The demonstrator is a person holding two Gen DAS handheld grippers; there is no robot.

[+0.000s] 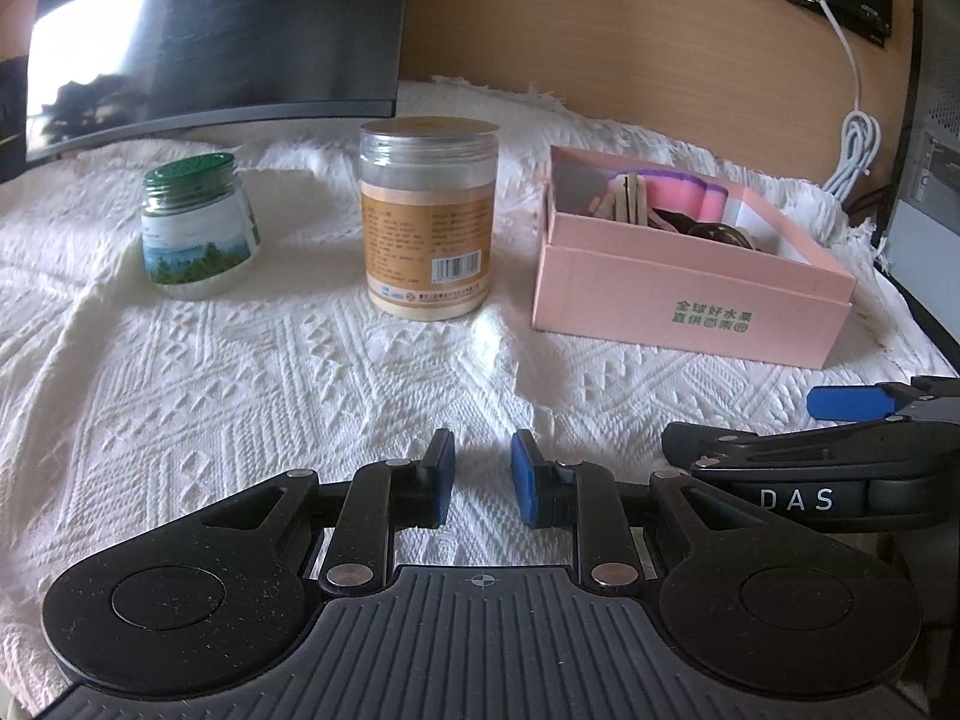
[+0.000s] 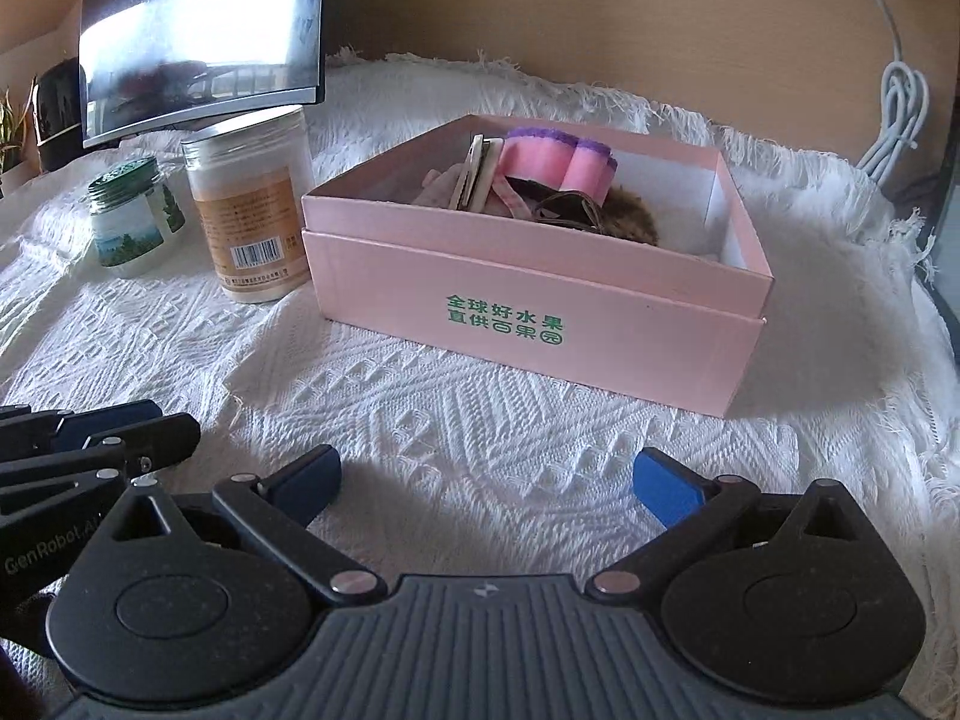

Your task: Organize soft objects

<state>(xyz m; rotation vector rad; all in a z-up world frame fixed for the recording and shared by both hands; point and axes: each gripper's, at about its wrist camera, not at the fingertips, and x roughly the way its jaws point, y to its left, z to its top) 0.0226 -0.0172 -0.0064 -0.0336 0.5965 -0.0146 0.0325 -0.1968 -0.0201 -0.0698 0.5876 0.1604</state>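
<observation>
A pink cardboard box [image 2: 528, 294] with green lettering stands on the white knitted cloth [image 2: 480, 420]. It holds soft items: a pink and purple rolled cloth [image 2: 558, 162], a flat cream piece [image 2: 477, 171] and a brown furry item [image 2: 630, 216]. The box also shows in the left wrist view [image 1: 690, 294], far right. My left gripper [image 1: 480, 480] hovers low over the cloth, jaws narrowly apart and empty. My right gripper [image 2: 486, 486] is wide open and empty, in front of the box.
A tall clear jar with an orange label [image 1: 426, 222] and a short green-lidded jar [image 1: 198, 228] stand left of the box. A dark monitor [image 1: 210, 36] is behind them. A white cable [image 1: 852, 138] hangs at the back right by the wooden wall.
</observation>
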